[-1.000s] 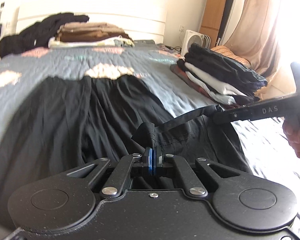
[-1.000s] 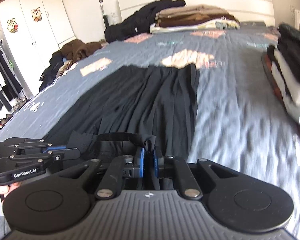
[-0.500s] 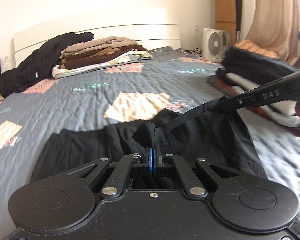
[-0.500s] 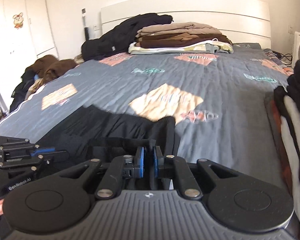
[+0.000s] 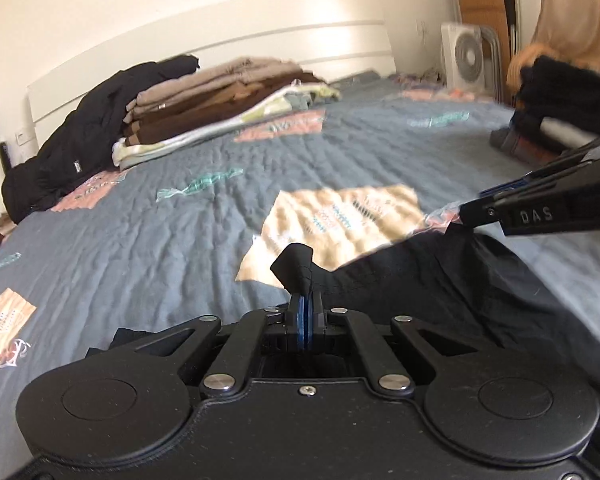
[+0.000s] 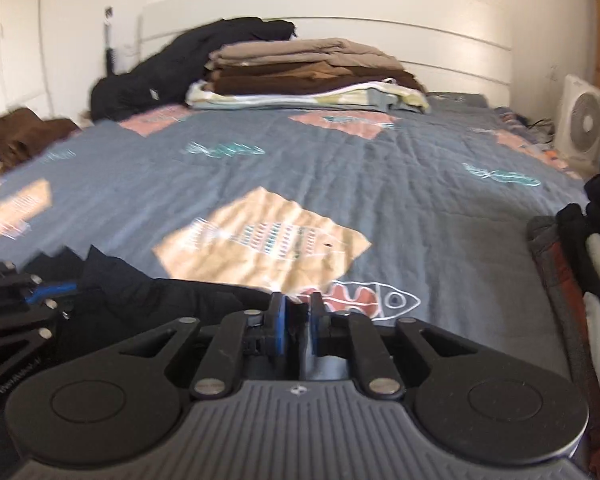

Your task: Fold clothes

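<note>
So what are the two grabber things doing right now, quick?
Left gripper: closed, pinching the black garment.
Right gripper: jaws slightly apart with black cloth between them; cannot tell whether it grips.

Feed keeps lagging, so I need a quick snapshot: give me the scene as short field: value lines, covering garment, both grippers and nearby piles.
garment: black garment lying on the bed
left gripper: shut on a pinch of the garment's edge
right gripper: jaws slightly apart, cloth between the pads
surface: blue patterned bedspread
folded stack: brown and beige, by the headboard
side pile: dark and white clothes, at the bed's right edge
</note>
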`<state>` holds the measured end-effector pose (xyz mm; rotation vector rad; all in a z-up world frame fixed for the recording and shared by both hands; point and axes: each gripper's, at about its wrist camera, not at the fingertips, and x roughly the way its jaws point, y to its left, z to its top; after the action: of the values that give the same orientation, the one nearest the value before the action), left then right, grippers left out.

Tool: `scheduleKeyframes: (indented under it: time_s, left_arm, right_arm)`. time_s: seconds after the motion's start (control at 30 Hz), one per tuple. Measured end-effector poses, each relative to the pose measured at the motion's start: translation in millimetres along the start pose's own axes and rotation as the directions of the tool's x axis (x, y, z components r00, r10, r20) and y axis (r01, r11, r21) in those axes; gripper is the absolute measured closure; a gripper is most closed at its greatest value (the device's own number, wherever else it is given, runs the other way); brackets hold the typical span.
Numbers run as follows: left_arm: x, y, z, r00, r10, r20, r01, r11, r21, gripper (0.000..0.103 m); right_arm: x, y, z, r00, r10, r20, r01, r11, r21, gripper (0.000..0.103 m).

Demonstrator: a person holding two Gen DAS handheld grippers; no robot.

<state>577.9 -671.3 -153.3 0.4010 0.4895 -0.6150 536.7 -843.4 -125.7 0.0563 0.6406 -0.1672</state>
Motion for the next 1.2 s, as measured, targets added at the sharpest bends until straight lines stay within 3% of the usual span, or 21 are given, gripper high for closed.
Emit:
scheduleKeyframes:
  time_s: [0.03,0.1,0.13,0.17,0.37,0.57,0.7,1.0,1.1,1.2]
  left_arm:
    - [-4,2,-1,1.000,-0.001,-0.001,0.001,1.000,0.000,0.094]
    - [-18,7,-5,1.000,-0.011,0.015,0.011,1.000,-0.008,0.071]
    - [-29,12,-8,0.999,-0.020,0.039,0.021,1.000,-0.023,0.050]
    - [-42,18,-11,0.998,-0.028,0.052,0.030,0.999,-0.038,0.044]
    - [-159,48,-45,0.994,-0.088,0.067,0.096,0.988,-0.122,0.043]
    - [-285,61,-99,0.996,-0.061,0.062,0.072,0.979,-0.192,0.036]
    - [-344,72,-139,0.999,-0.037,0.022,0.042,0.960,-0.276,0.036]
    - [-367,112,-202,0.991,-0.029,-0.127,-0.031,0.895,-0.445,0.036]
    - [-369,126,-223,0.990,-0.088,-0.113,0.013,0.842,-0.540,0.036]
    - [-365,135,-238,0.983,-0.146,-0.110,0.055,0.810,-0.584,0.038]
  right_arm:
    - [3,1,-2,1.000,-0.014,-0.005,0.014,1.000,-0.004,0.052]
    - [-1,1,-5,1.000,-0.018,-0.006,0.017,1.000,-0.009,0.030]
    - [-11,0,-6,1.000,-0.003,-0.002,0.003,1.000,-0.009,0.027]
    - [-24,-3,-8,1.000,0.004,0.007,-0.004,1.000,-0.001,0.027]
    - [-133,1,-45,0.991,0.127,-0.028,-0.127,0.992,0.015,0.024]
    - [-246,36,-115,0.967,0.254,-0.027,-0.248,0.959,0.140,0.018]
    - [-261,87,-149,0.950,0.302,-0.075,-0.284,0.941,0.186,0.017]
    - [-284,197,-223,0.899,0.398,-0.184,-0.334,0.893,0.302,0.017]
    - [-276,207,-240,0.872,0.451,-0.189,-0.340,0.837,0.430,0.017]
    - [-272,216,-255,0.863,0.471,-0.183,-0.315,0.785,0.533,0.017]
